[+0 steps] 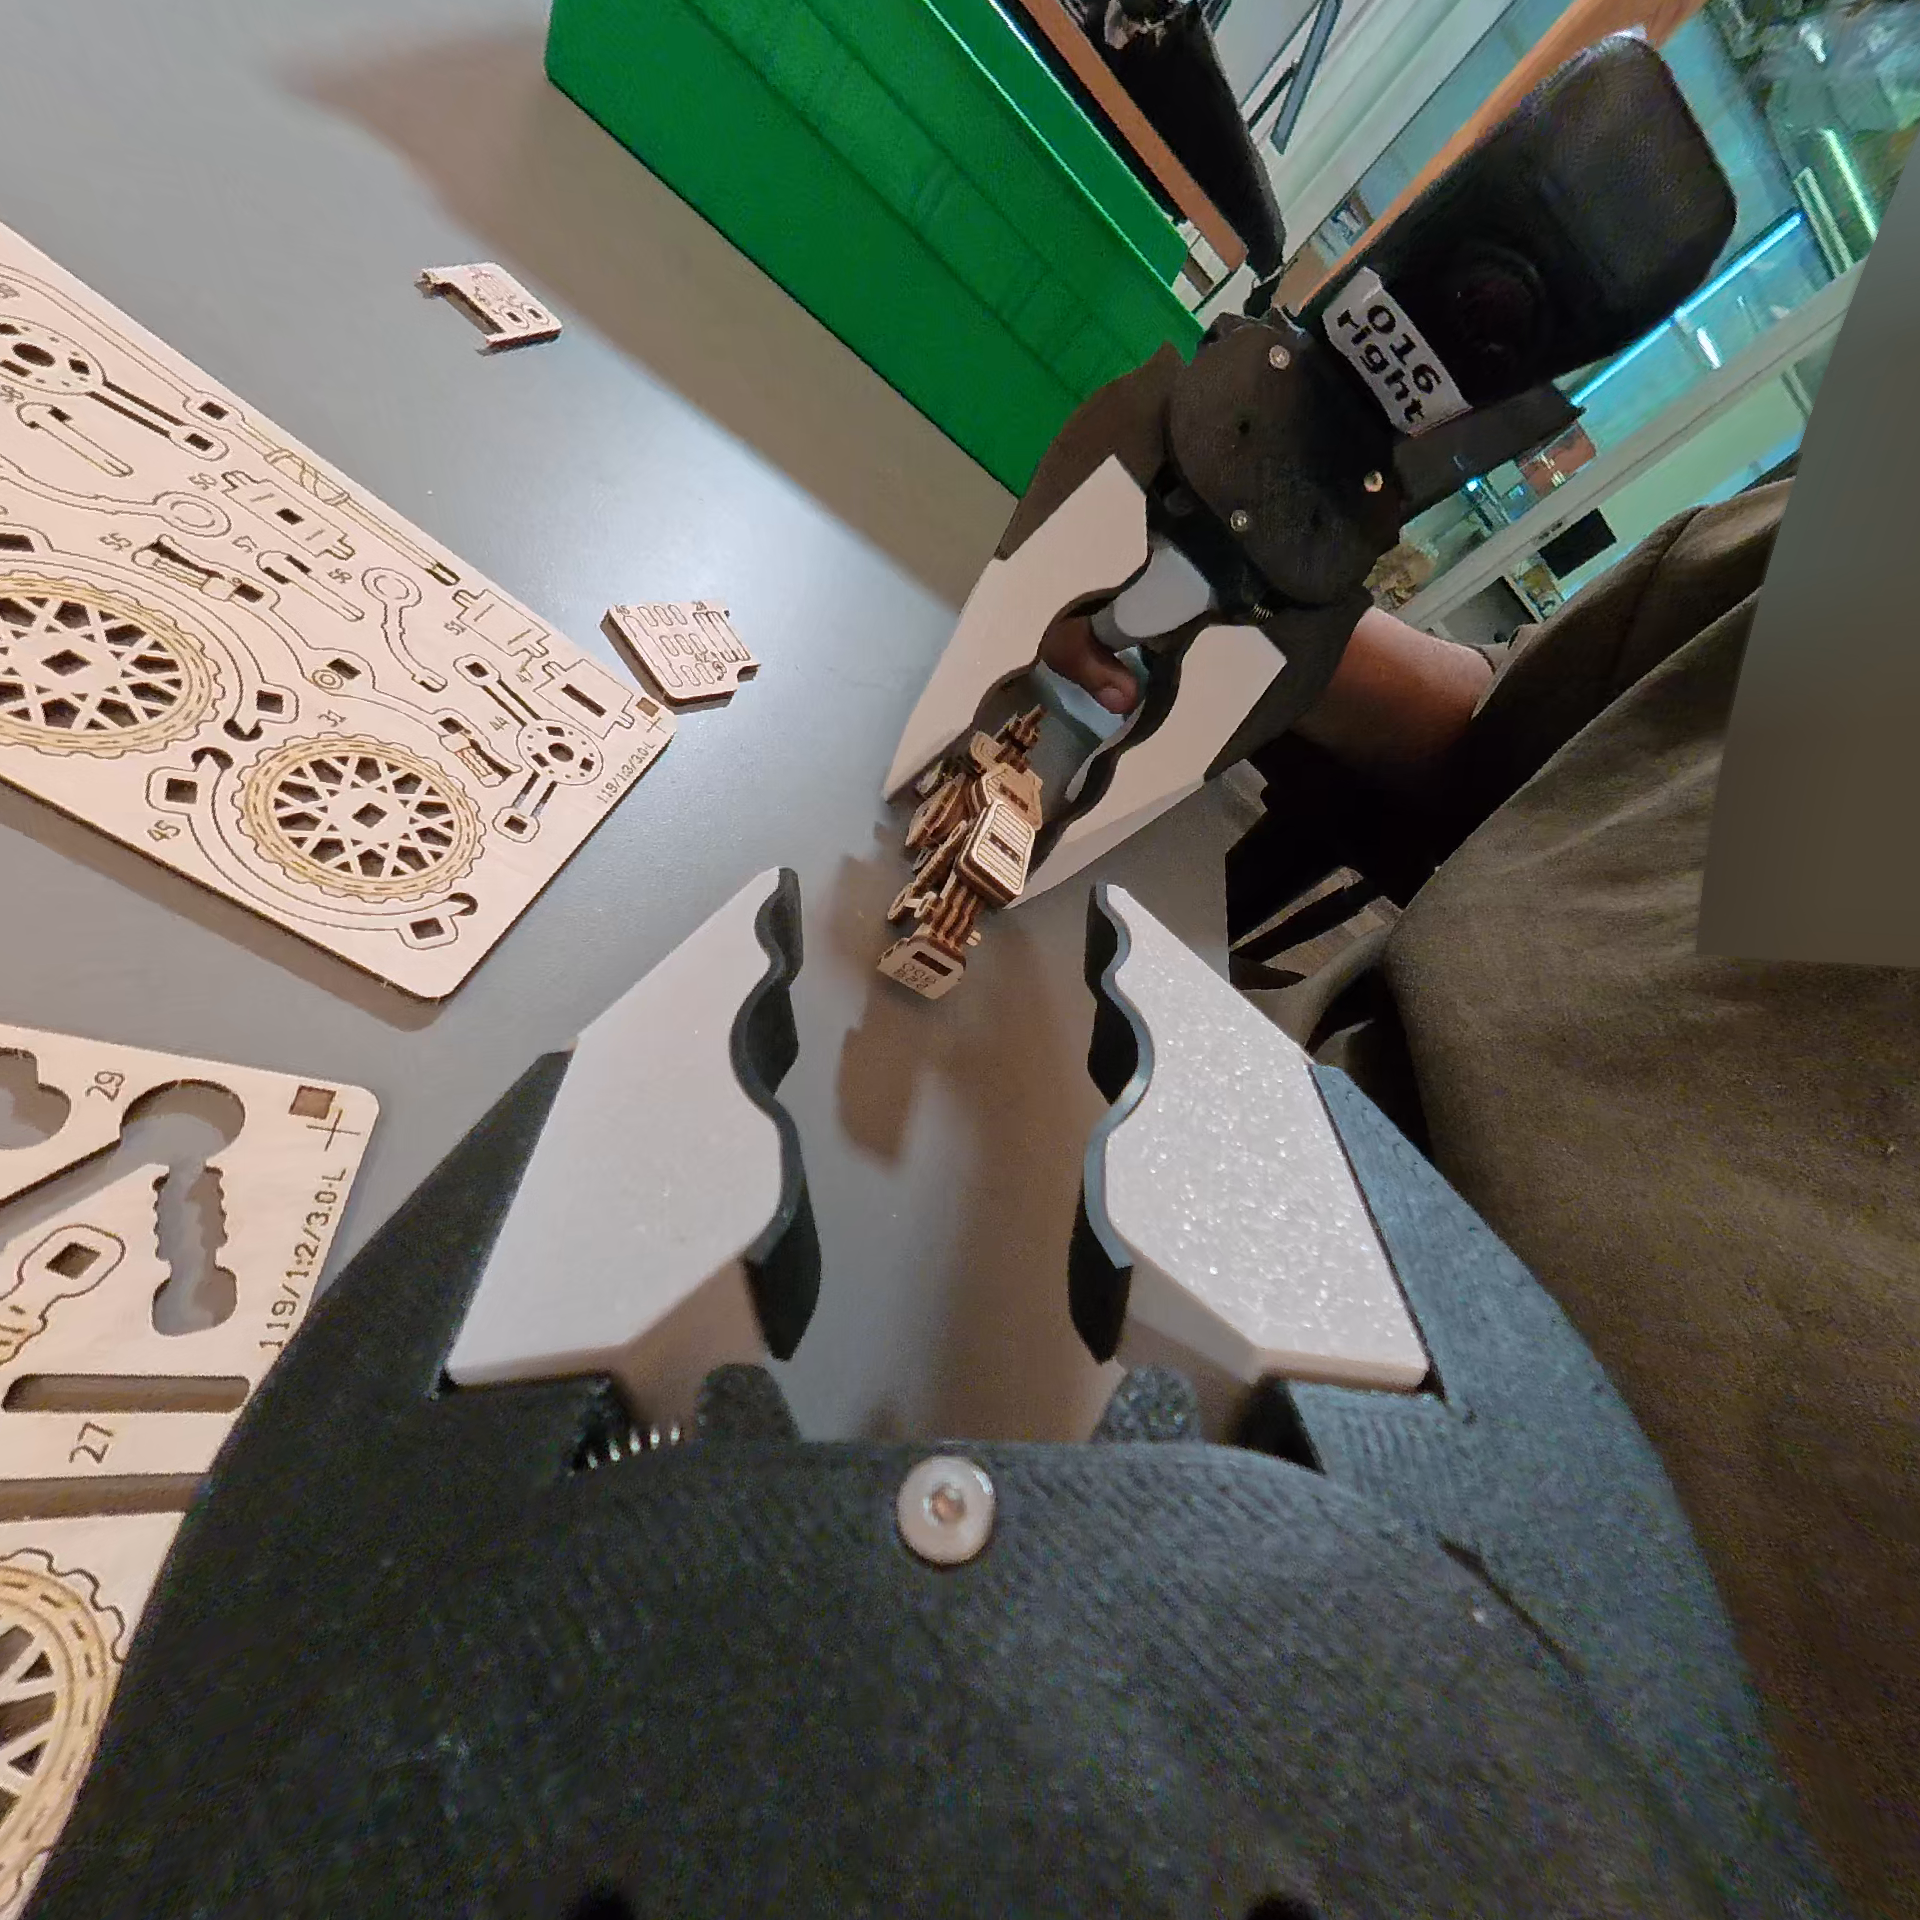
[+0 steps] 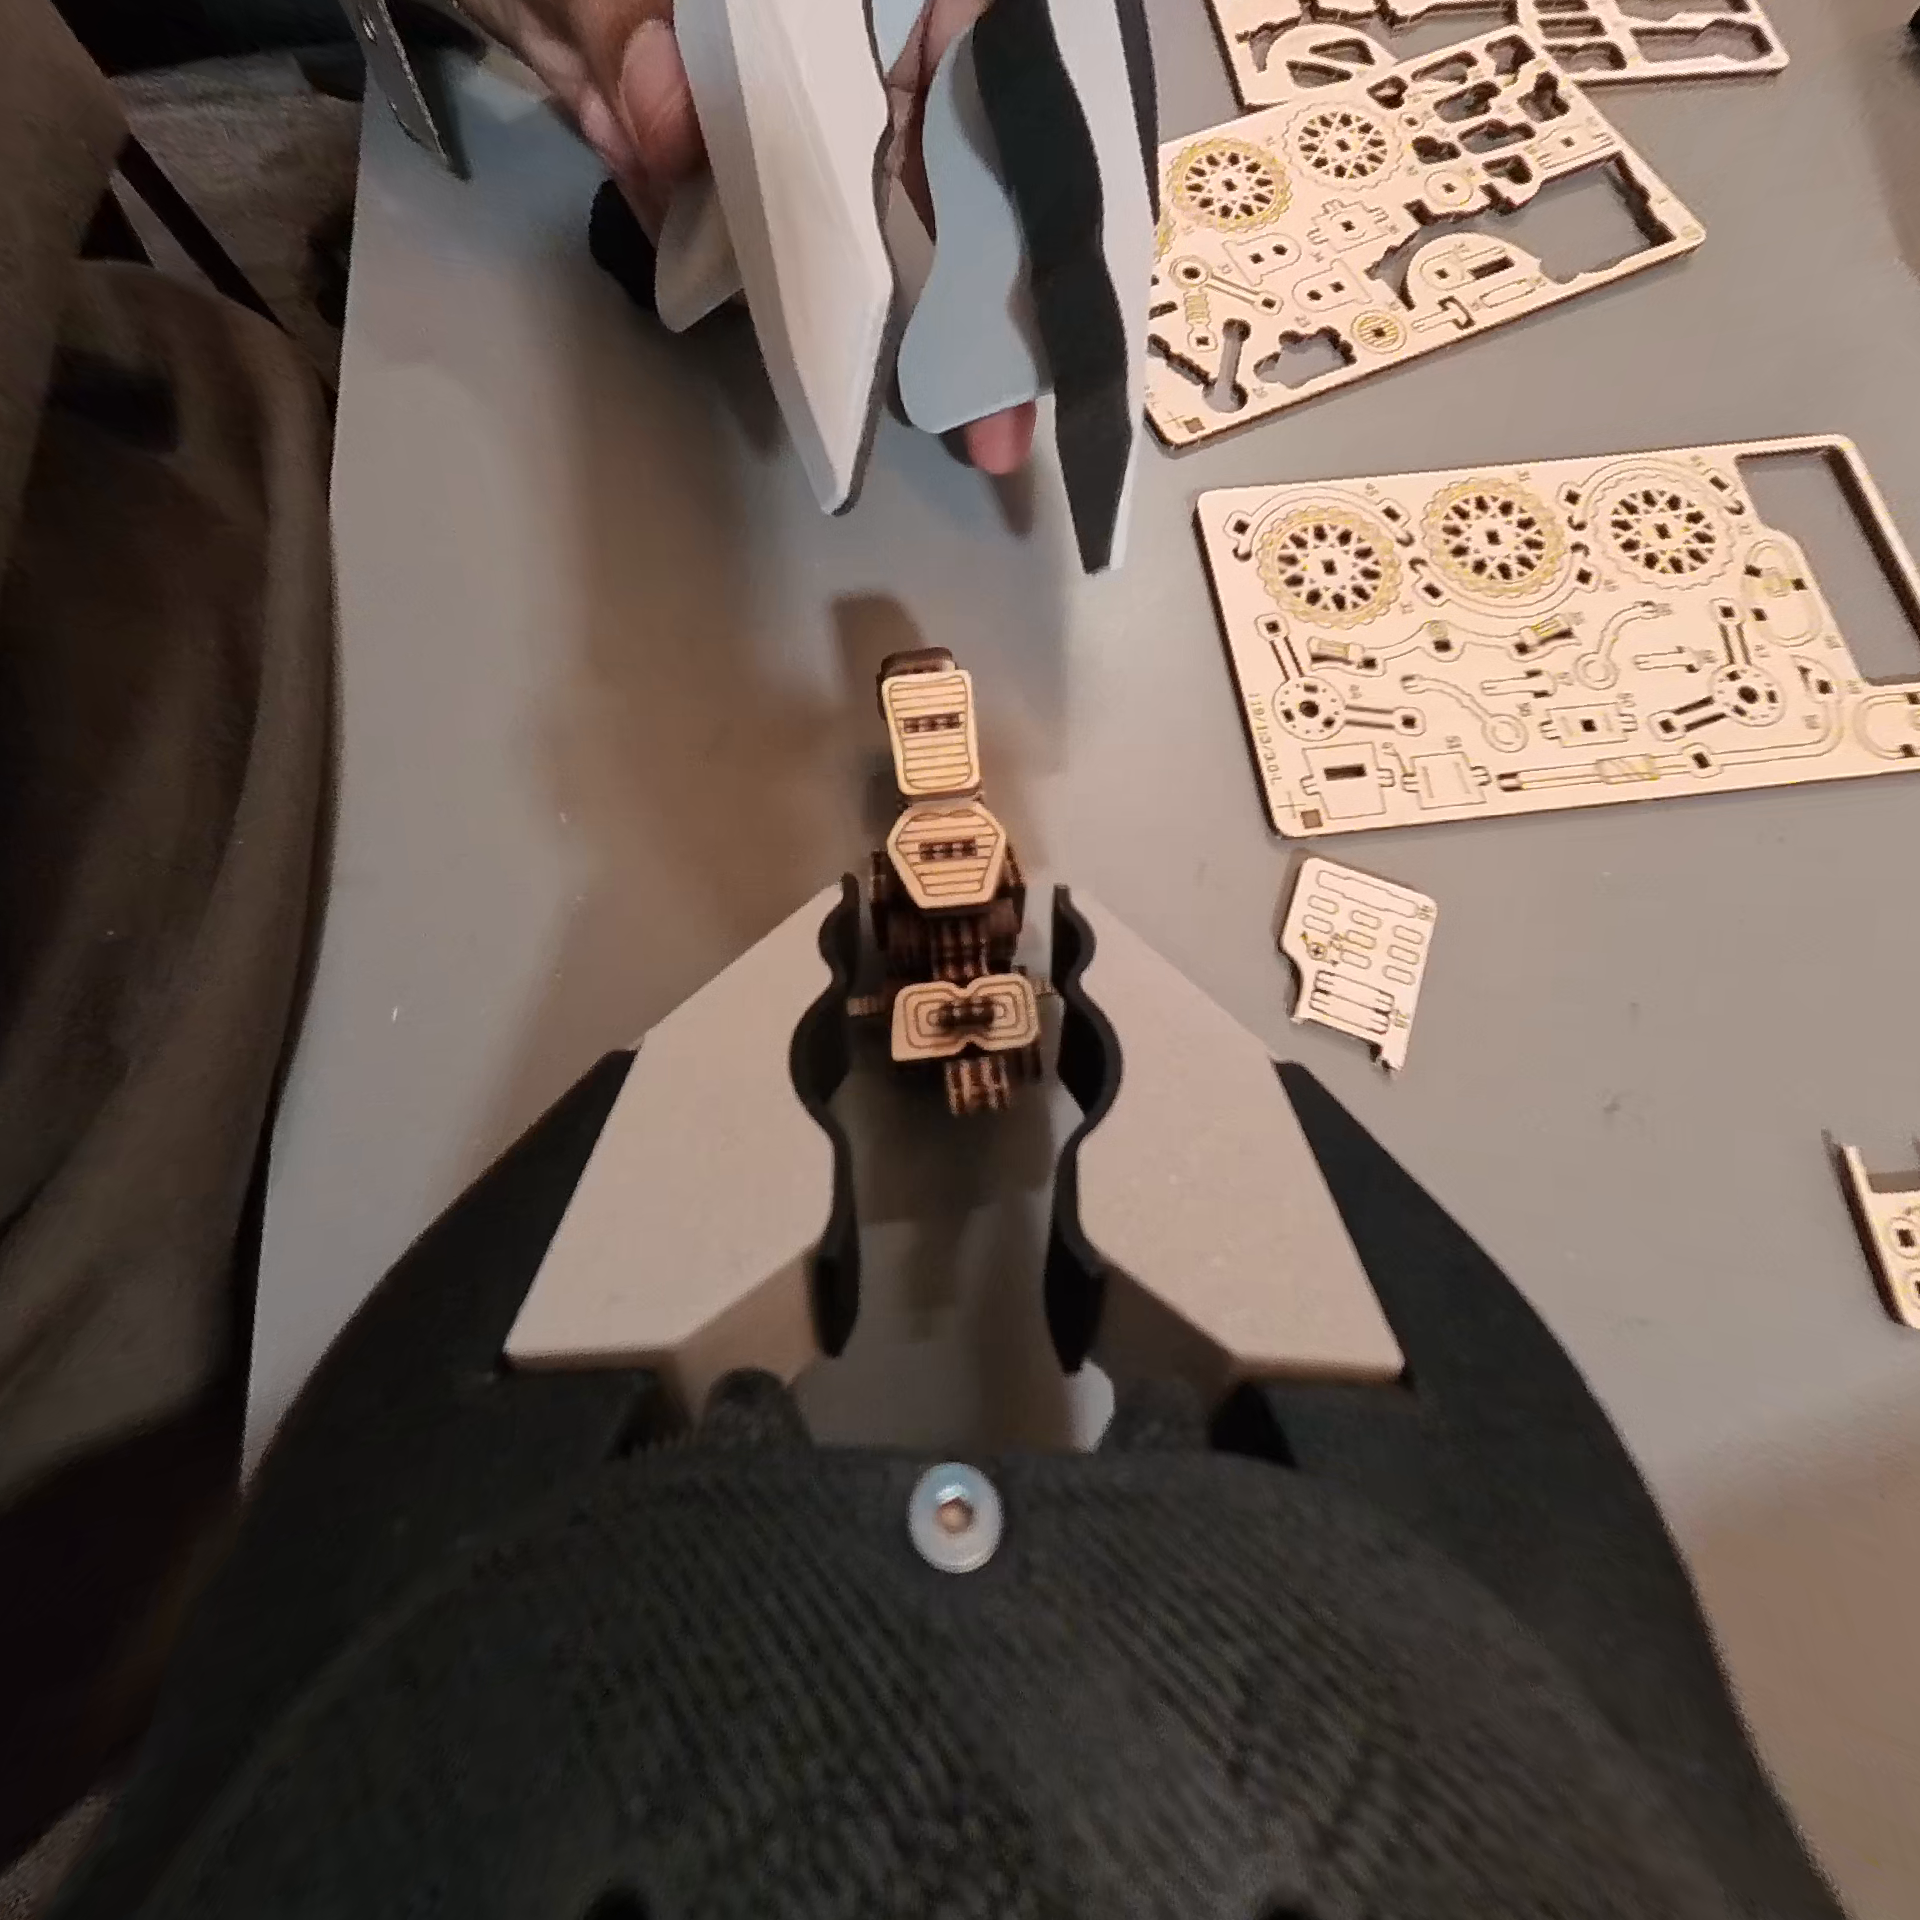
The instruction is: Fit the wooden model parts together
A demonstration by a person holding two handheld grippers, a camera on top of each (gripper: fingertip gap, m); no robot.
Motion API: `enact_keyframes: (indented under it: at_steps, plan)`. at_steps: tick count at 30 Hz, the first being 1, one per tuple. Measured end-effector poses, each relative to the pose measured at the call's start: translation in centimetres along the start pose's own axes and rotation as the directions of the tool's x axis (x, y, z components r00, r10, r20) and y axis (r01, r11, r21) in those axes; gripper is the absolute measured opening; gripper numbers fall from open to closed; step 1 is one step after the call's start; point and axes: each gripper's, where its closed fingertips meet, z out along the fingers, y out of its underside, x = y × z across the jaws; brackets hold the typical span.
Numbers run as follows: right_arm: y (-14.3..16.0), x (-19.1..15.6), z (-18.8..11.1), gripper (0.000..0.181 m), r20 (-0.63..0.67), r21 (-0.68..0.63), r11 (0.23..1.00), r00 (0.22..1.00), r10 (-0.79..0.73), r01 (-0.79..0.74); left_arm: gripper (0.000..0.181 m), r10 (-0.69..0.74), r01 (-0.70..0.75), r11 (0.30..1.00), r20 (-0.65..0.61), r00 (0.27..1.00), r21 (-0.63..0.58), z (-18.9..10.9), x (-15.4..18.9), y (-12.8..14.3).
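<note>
Nearby, part sheets (image 2: 1558, 644) flank the claw-held wooden model (image 2: 951, 894).

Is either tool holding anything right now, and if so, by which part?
The right tool grips the small wooden model by its sides at the near end. The left tool is open and empty.

left claw (image 1: 940, 914) agape, empty; right claw (image 2: 951, 920) gripping, angled downward
</note>
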Motion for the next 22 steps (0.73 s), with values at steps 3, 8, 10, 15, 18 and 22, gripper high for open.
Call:
enact_keyframes:
  at_steps: [3, 8, 10, 15, 18, 22]
  plan:
    - [-0.5, 0.0, -0.3, 0.036, 0.016, 0.035, 0.999, 0.999, 0.028, -0.029, 0.053, -0.002, 0.002, 1.000, -0.002, 1.000, 0.001, 0.0, 0.0, 0.0]
    - [-1.2, 0.3, -0.9, 0.043, 0.045, 0.102, 0.991, 0.996, 0.082, -0.086, 0.053, -0.004, 0.004, 1.000, -0.005, 1.000, 0.001, 0.0, 0.0, 0.0]
    - [-1.6, 0.3, -1.3, 0.046, 0.060, 0.130, 0.986, 0.993, 0.097, -0.104, 0.053, -0.005, 0.005, 1.000, -0.008, 1.000, 0.000, 0.0, 0.0, 0.0]
    - [-2.2, 0.5, -2.1, 0.045, 0.071, 0.179, 0.977, 0.992, 0.102, -0.114, 0.053, -0.011, 0.011, 1.000, -0.019, 1.000, -0.007, 0.0, 0.2, 0.1]
    - [-2.0, 0.9, -2.3, 0.045, 0.059, 0.180, 0.977, 0.992, 0.109, -0.118, 0.052, -0.016, 0.016, 1.000, -0.034, 0.999, -0.017, 0.1, 0.4, 0.3]
    - [-2.0, 1.1, -2.5, 0.043, 0.062, 0.188, 0.973, 0.990, 0.123, -0.133, 0.053, -0.007, 0.006, 0.999, -0.043, 0.999, -0.037, 0.3, 0.6, 0.6]
